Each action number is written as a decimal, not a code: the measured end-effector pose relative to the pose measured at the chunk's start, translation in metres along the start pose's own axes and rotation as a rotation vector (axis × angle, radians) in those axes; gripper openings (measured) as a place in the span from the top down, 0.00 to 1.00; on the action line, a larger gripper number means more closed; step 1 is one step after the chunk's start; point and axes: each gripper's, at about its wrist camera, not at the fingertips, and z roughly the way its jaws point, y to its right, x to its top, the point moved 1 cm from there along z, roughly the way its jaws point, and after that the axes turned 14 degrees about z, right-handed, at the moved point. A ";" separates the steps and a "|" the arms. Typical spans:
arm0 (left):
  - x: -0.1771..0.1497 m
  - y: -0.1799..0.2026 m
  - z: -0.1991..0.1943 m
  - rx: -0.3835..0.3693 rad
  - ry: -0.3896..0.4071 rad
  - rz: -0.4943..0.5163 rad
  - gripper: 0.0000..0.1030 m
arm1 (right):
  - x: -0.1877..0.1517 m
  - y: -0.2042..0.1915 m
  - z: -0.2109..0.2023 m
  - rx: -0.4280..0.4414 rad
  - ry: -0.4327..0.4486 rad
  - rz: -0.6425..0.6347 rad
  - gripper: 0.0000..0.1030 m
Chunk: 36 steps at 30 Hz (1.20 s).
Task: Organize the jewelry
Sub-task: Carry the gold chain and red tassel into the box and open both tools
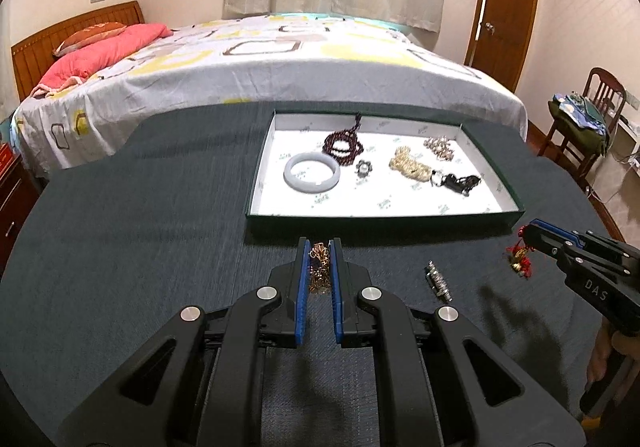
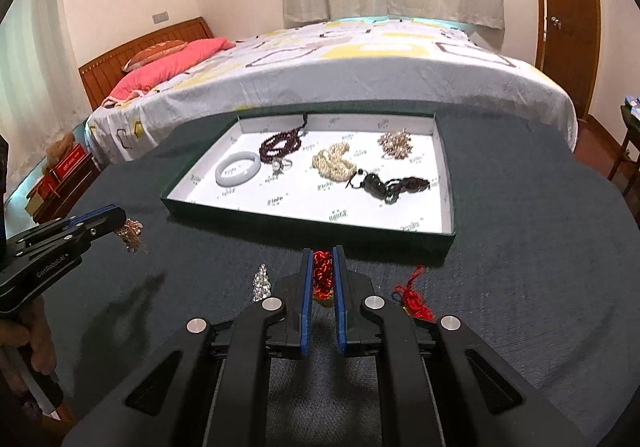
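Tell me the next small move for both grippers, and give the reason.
Probably carry both forward over the tray and release. The left gripper is shut on a gold chain piece, the right gripper on a red knotted charm, both lifted off the dark cloth, and the white tray floor nearest them lies bare.

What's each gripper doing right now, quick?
Left gripper: shut on the gold chain.
Right gripper: shut on the red tassel charm.
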 end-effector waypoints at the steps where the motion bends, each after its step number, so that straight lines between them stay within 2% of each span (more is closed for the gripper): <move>1: 0.002 0.000 -0.002 0.001 0.009 0.000 0.90 | 0.002 0.000 -0.002 0.001 0.007 0.000 0.90; 10: 0.025 0.004 -0.012 0.001 0.067 0.012 0.90 | 0.017 -0.007 -0.014 0.005 0.054 -0.020 0.90; 18: 0.050 0.009 -0.002 -0.001 0.106 0.031 0.90 | 0.037 -0.016 -0.015 -0.006 0.100 -0.058 0.90; 30: 0.112 0.005 0.018 0.014 0.219 0.036 0.90 | 0.095 -0.022 -0.006 -0.003 0.205 -0.067 0.90; 32: 0.116 0.007 0.028 0.011 0.219 0.036 0.90 | 0.100 -0.021 0.002 -0.007 0.207 -0.064 0.90; 36: 0.110 0.014 0.059 -0.004 0.162 0.041 0.90 | 0.096 -0.012 0.027 -0.025 0.163 -0.048 0.90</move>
